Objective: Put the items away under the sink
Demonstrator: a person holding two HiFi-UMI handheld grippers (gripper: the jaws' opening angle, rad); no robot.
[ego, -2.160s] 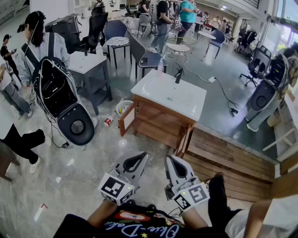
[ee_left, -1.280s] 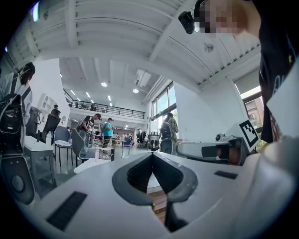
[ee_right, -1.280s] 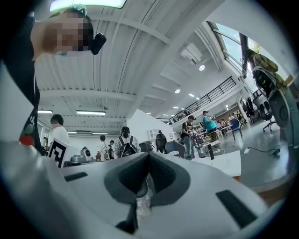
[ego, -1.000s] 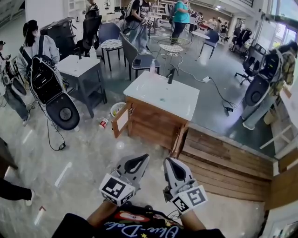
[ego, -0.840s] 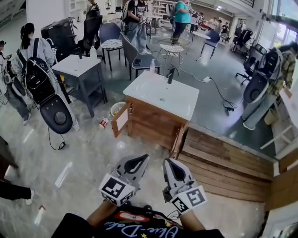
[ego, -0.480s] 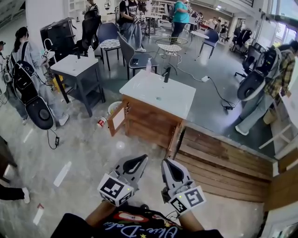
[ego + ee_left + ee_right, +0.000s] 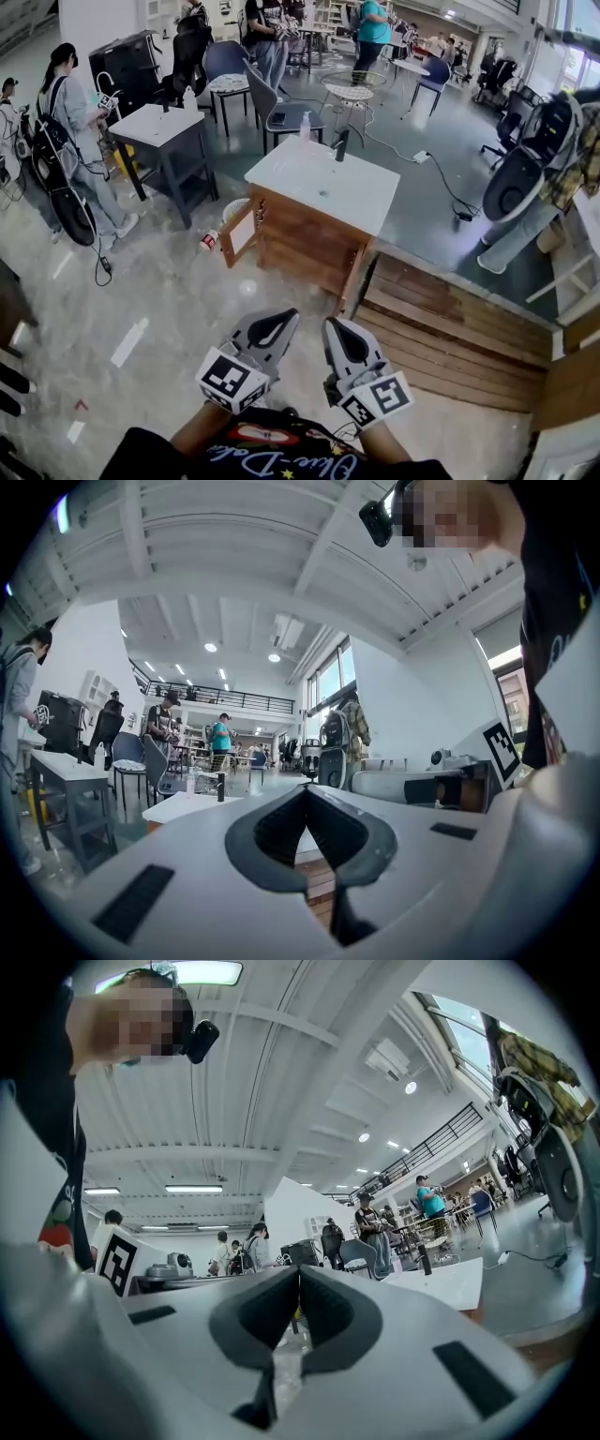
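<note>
Nearest the camera, the left gripper (image 7: 282, 321) and the right gripper (image 7: 335, 330) were held side by side at the bottom of the head view, pointing roughly level toward the sink cabinet (image 7: 305, 246). Both sets of fingers were clenched tip to tip with nothing between them, as each gripper view showed: left fingers (image 7: 274, 832), right fingers (image 7: 330, 1318).

Bare floor (image 7: 178, 309) lay between the grippers and the cabinet, and a wooden platform (image 7: 450, 323) ran off to the right. The cabinet's left door (image 7: 241, 234) stood open.

The items looked to be on the floor by the cabinet's left front corner: a small can (image 7: 208, 241) on its side, and a pale basket (image 7: 232, 209) just behind the door. A bottle (image 7: 305, 127) stood at the back edge of the worktop (image 7: 323, 186), near the faucet (image 7: 340, 145). People stood in the far background.

Step judged: approach only, nothing grasped yet. The next move likely called for closing in on the cabinet, getting low, releasing one gripper's fingers, and taking the can or basket toward the open door.
</note>
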